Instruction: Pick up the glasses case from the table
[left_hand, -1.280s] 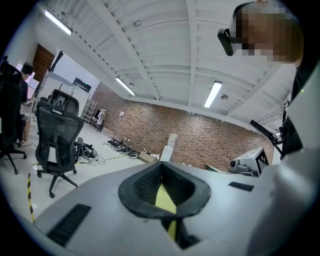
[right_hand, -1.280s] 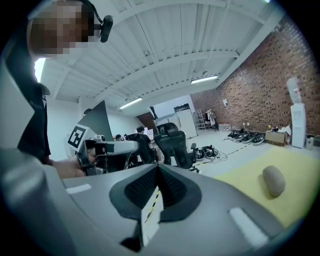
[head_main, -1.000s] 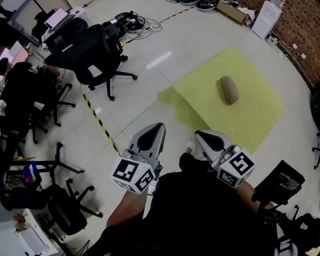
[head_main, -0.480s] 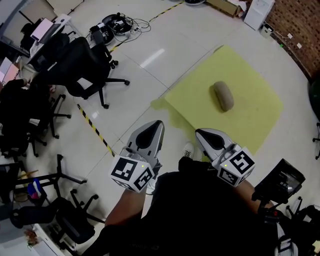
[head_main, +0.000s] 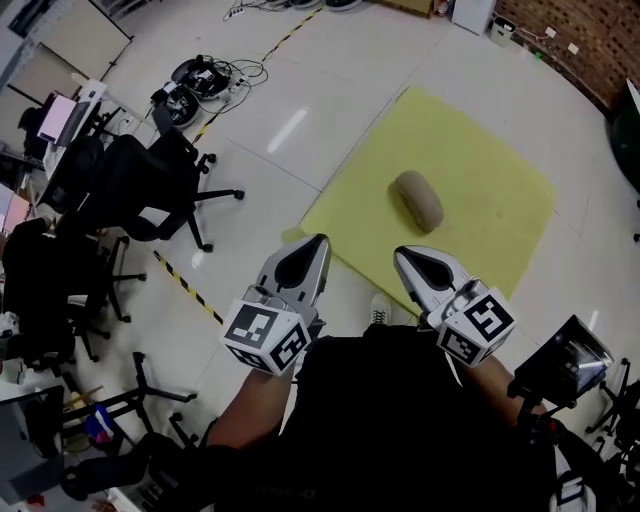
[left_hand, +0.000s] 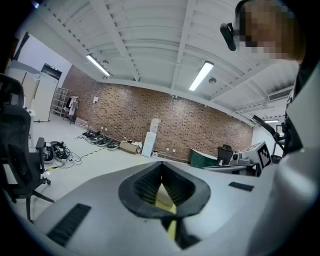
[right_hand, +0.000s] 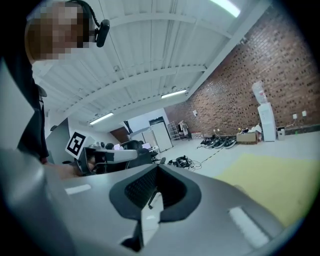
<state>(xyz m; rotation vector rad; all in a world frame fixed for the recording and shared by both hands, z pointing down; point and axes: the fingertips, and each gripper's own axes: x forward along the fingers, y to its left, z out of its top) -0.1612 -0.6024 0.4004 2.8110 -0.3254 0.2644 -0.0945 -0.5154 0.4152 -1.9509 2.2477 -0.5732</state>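
Dull grey-brown, possibly mottled, on the glasses case (head_main: 418, 198); plain yellow-green on the table (head_main: 500, 190); pale grey on the left gripper (head_main: 316, 240) and right gripper (head_main: 400, 254), with black-and-white square markers (head_main: 262, 335); black-and-yellow stripes on the floor tape (head_main: 185, 288); black on the office chair (head_main: 150, 185); red-brown brick wall (left_hand: 150, 117)

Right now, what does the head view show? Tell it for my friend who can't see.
A grey-brown glasses case lies alone on a yellow table, seen from above. Short of it, the left gripper and right gripper are both shut and empty. Black office chairs stand on the pale floor at the left.
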